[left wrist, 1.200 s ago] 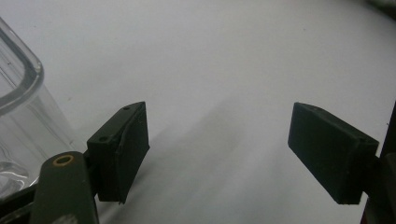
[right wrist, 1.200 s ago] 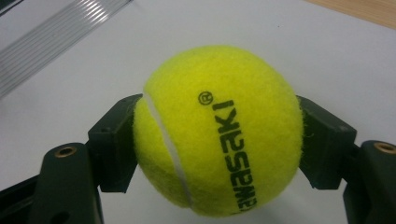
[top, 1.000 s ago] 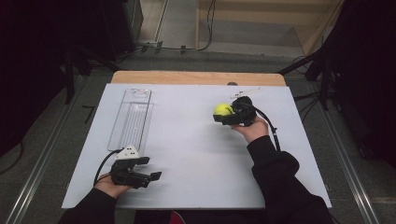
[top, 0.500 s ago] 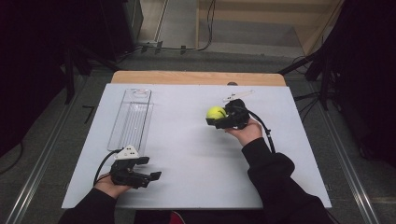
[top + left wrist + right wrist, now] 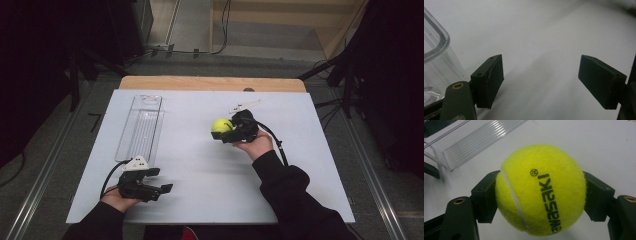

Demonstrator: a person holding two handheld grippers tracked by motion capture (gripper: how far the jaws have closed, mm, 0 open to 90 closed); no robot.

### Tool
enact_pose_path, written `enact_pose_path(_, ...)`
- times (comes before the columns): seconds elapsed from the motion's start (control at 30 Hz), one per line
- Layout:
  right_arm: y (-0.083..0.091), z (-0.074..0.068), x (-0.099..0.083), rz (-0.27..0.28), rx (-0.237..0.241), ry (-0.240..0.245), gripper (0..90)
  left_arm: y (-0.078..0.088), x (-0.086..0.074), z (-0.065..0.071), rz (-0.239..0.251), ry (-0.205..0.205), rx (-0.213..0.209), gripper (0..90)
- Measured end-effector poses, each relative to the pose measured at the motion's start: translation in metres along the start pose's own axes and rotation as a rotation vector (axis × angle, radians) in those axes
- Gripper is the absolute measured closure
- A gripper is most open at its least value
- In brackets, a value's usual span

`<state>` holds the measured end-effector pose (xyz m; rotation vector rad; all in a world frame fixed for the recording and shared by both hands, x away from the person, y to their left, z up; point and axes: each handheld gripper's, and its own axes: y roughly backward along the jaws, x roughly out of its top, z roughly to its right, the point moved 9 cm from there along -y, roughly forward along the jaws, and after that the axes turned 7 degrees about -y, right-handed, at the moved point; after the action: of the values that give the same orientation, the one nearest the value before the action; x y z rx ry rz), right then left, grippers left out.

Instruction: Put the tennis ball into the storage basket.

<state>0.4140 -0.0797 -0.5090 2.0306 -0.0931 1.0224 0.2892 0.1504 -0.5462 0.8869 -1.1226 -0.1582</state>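
A yellow tennis ball with black lettering is clamped between the jaws of my right gripper, held just above the middle of the white table. A clear plastic tray lies lengthwise at the table's left, and nothing shows inside it. My left gripper rests near the front left edge, jaws wide apart over bare table. The tray's rounded corner is close to its left jaw.
A small white piece lies on the table behind the right hand. A wooden strip runs along the far edge. Cables trail from both grippers. Dark floor and rails surround the table.
My right gripper has carried the ball leftward and slightly nearer, toward the table's middle. The left gripper has stayed where it was.
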Motion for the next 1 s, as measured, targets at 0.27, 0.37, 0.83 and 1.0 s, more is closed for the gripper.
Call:
enact_pose_path(0.27,-0.008,-0.017,-0.001,-0.012,0.026,0.022,23.8,0.0,0.0,0.0,0.001,0.001,0.001,21.2)
enact_pose_path(0.37,-0.011,-0.023,-0.002,-0.015,0.032,0.031,23.8,0.0,0.0,0.0,0.0,0.002,0.001,21.2)
enact_pose_path(0.83,-0.021,-0.039,0.005,-0.012,0.057,0.044,23.8,0.0,0.0,-0.001,0.002,0.006,0.004,21.2)
enact_pose_path(1.0,-0.025,-0.044,0.01,-0.011,0.065,0.048,23.8,0.0,-0.001,-0.002,0.0,0.007,0.007,21.2)
